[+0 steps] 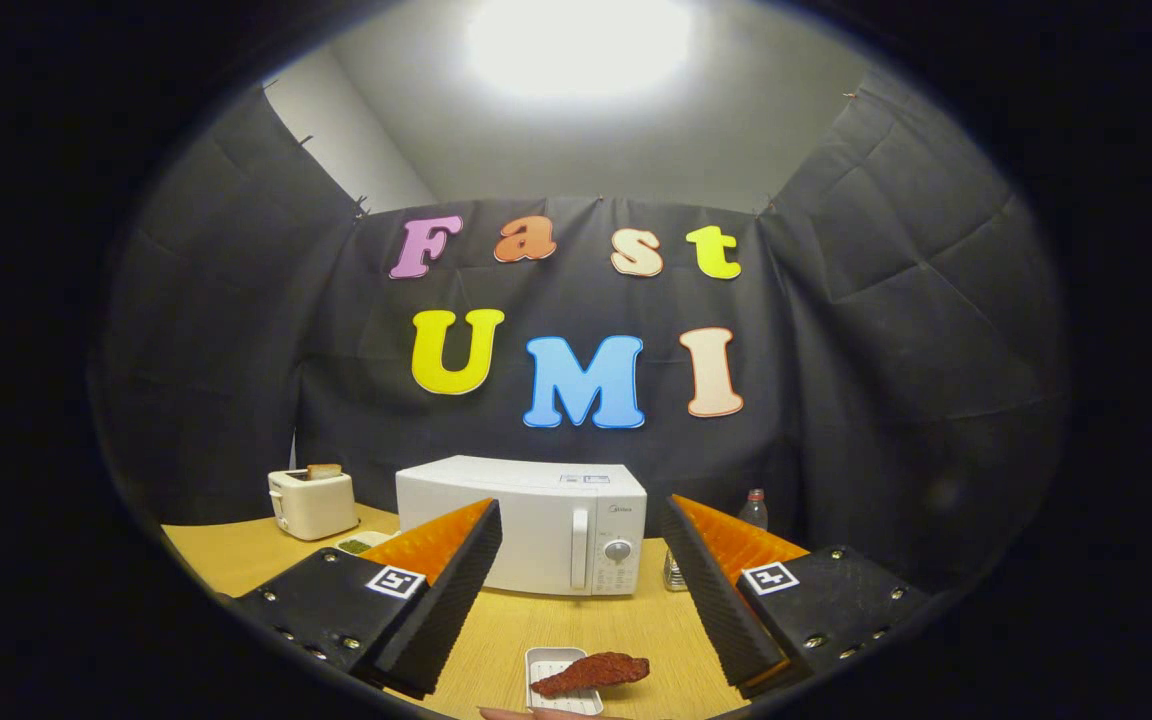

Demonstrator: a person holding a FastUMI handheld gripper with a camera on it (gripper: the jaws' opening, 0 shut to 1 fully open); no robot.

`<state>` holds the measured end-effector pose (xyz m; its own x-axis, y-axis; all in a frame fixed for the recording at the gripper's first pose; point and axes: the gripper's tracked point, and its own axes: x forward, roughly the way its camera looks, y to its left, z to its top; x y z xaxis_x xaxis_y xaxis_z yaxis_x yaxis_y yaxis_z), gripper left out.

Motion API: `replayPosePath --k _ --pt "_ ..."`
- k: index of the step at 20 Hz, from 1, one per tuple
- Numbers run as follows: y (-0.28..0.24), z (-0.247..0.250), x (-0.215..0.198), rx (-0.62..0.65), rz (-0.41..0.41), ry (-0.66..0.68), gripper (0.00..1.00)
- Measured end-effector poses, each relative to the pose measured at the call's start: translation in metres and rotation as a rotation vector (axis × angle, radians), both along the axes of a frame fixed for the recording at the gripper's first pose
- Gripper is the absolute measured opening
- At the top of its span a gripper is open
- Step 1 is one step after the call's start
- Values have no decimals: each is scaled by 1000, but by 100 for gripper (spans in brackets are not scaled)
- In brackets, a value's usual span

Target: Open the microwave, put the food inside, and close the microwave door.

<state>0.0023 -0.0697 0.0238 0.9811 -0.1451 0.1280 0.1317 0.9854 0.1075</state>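
Food point(593, 673), a reddish-brown piece, lies on a small white tray point(543, 664) at the tabletop's point(576, 625) near edge, just ahead of my tongs point(583, 600), which stand wide and hold nothing. Beyond it the white microwave point(522, 522) sits toward the far edge, door shut, so I judge the opening step is first: I must reach its handle point(579, 548) and pull. A toaster point(312, 502) stands at the far left corner, a bottle point(753, 510) right of the microwave, black cloth behind.
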Motion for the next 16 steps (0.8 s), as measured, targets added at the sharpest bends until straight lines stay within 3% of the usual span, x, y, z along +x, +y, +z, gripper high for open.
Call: replayPosePath --k 5,9,13,16 --pt "-17 -6 29 -4 -40 20 99" --pt "-13 -20 68 44 46 65 99" --pt "-23 -29 110 32 40 96 99" --pt "-21 -44 146 97 49 134 99"
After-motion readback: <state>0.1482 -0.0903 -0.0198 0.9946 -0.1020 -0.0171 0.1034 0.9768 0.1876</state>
